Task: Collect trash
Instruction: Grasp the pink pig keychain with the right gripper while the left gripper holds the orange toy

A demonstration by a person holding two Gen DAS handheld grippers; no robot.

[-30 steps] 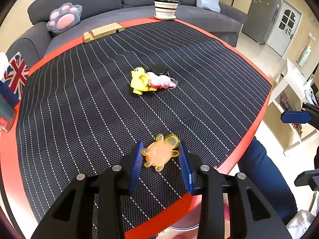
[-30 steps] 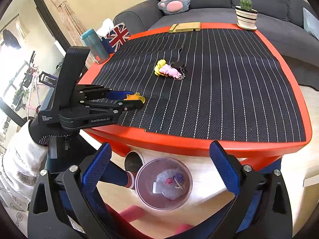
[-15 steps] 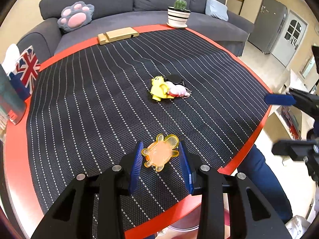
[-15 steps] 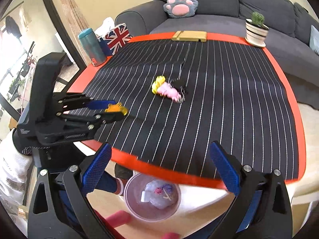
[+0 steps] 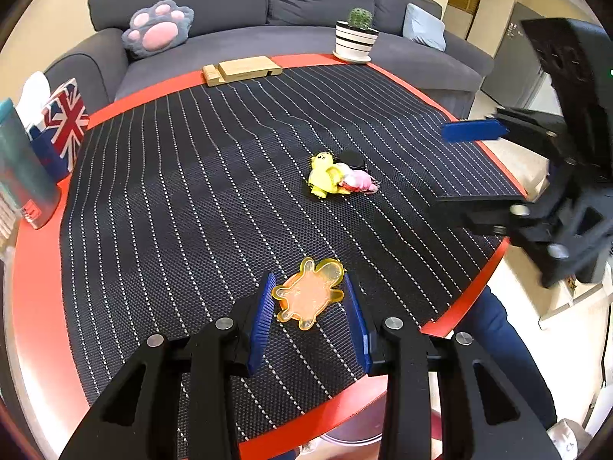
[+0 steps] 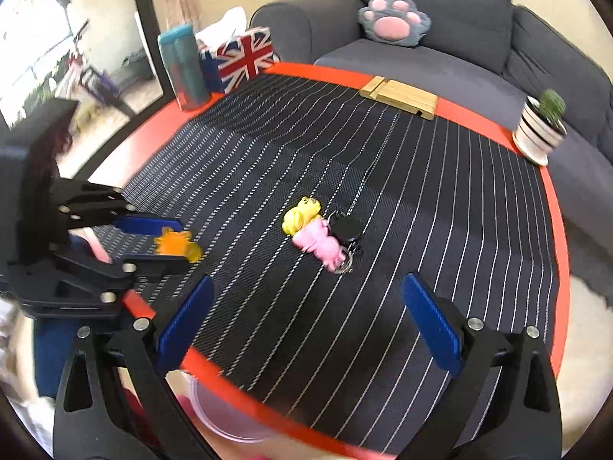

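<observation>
My left gripper [image 5: 308, 299] is shut on a translucent orange turtle-shaped piece [image 5: 308, 294] and holds it just above the near part of the black striped mat [image 5: 191, 199]; it also shows in the right wrist view [image 6: 176, 243]. A yellow, pink and black keychain cluster [image 5: 339, 178] lies mid-mat, also in the right wrist view [image 6: 320, 232]. My right gripper [image 6: 306, 318] is open and empty over the mat's near edge, short of the cluster. A pink-rimmed bin [image 6: 226, 421] sits below the table edge.
On the red table [image 5: 34, 306]: a wooden phone stand [image 5: 241, 71], a potted cactus [image 5: 356, 36], a Union Jack tissue box [image 5: 63, 122] and a teal bottle [image 5: 21, 168]. A grey sofa [image 5: 268, 4] stands behind.
My right gripper has moved up and forward from below the table edge to over the mat, toward the keychain cluster. My left gripper still holds the orange turtle and has barely moved.
</observation>
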